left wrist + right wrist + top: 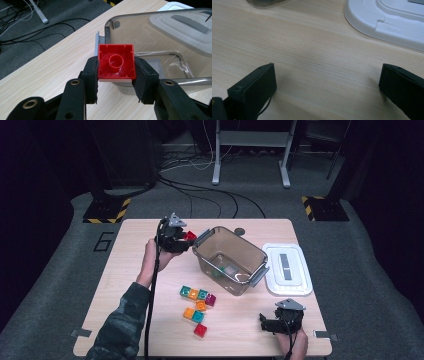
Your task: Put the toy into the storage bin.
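left hand-held gripper [115, 75] clamped on red block [116, 62] at the clear bin's [227, 257] nine o'clock rim, right hand-held gripper [327, 85] wide open, empty; early release risks dropping it onto the tabletop [130, 285].

Red block [116, 62] between fingers [91, 72], beside bin [160, 37]

Bare tabletop [130, 270] lies open left of the clear bin [252, 256], while the block cluster [197, 302] and white lid [288, 268] crowd the middle and right.
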`<state>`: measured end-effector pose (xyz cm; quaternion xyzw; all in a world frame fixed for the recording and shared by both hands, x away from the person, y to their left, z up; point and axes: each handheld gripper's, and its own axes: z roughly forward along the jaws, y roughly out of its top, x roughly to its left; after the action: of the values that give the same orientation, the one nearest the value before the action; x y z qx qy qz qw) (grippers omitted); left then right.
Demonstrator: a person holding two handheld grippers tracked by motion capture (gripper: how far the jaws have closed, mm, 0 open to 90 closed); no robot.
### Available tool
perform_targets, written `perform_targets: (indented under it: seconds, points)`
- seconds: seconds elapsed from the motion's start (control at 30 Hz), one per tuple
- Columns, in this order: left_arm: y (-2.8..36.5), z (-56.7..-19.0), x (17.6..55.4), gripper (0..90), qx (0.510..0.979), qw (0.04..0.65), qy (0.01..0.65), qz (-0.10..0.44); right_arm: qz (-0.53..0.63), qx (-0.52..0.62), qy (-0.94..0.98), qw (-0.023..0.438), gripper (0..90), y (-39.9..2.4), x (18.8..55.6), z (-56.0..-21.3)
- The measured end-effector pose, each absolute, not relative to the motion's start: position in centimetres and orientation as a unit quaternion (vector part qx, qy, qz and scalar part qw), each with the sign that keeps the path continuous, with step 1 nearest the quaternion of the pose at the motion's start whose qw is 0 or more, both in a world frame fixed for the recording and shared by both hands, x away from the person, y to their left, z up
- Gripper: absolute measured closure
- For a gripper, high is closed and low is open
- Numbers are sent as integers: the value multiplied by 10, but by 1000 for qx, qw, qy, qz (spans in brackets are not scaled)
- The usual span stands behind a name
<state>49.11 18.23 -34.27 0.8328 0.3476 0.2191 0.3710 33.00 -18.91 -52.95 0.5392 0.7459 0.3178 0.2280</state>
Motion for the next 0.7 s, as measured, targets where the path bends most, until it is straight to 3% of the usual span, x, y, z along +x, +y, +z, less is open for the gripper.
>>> perform_targets:
  seconds: [0.7]
  points:
    - [154,-346,512,585,849,355,335,203,318,539,746,228,1,-189,330,-530]
